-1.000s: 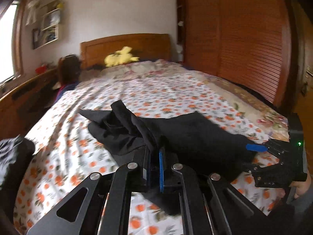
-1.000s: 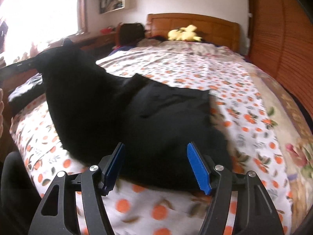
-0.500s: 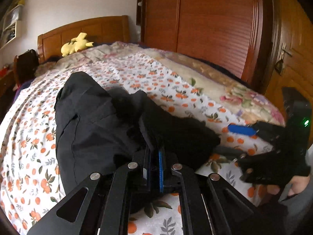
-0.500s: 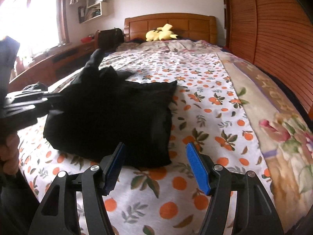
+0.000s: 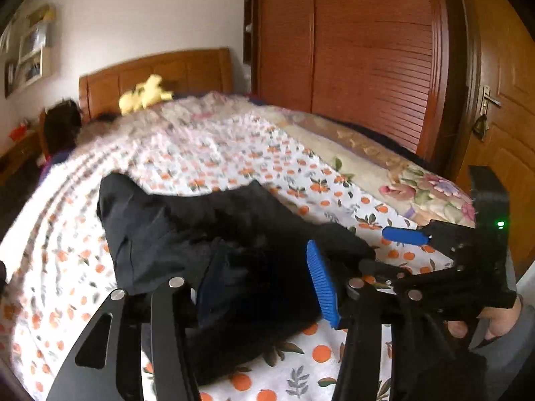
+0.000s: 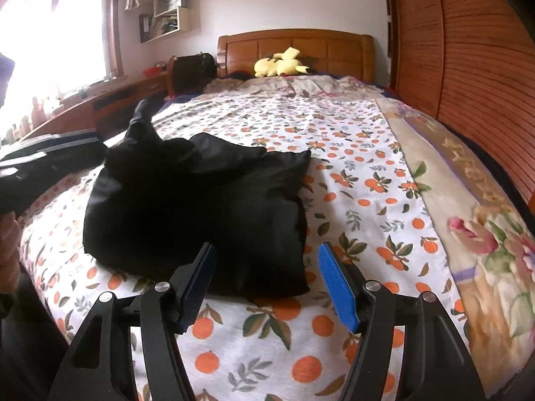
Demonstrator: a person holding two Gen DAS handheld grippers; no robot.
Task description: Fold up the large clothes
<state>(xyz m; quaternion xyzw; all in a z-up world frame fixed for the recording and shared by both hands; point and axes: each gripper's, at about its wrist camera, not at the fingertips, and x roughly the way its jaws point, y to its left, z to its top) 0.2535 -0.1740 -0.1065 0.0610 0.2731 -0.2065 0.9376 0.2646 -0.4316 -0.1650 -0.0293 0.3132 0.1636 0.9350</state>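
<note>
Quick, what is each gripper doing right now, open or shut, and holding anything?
Left gripper: jaws have just been opening; open now, the black fabric garment lying between them, not pinched.
Right gripper: open, holding nothing, just short of the garment's near edge.

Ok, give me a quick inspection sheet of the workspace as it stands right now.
Surface: bed sheet, white with orange fruit print; floral quilt along its right side.
Job's things: black garment bunched on the sheet, one end sticking up.
Clutter: yellow plush toy by the headboard; dark bag beside it.
Grippers: left gripper has just been opening, garment between its jaws; right gripper open, empty, at the garment's near edge.
Cables: nothing seen.
Surroundings: slatted wardrobe, window, wall shelf.
</note>
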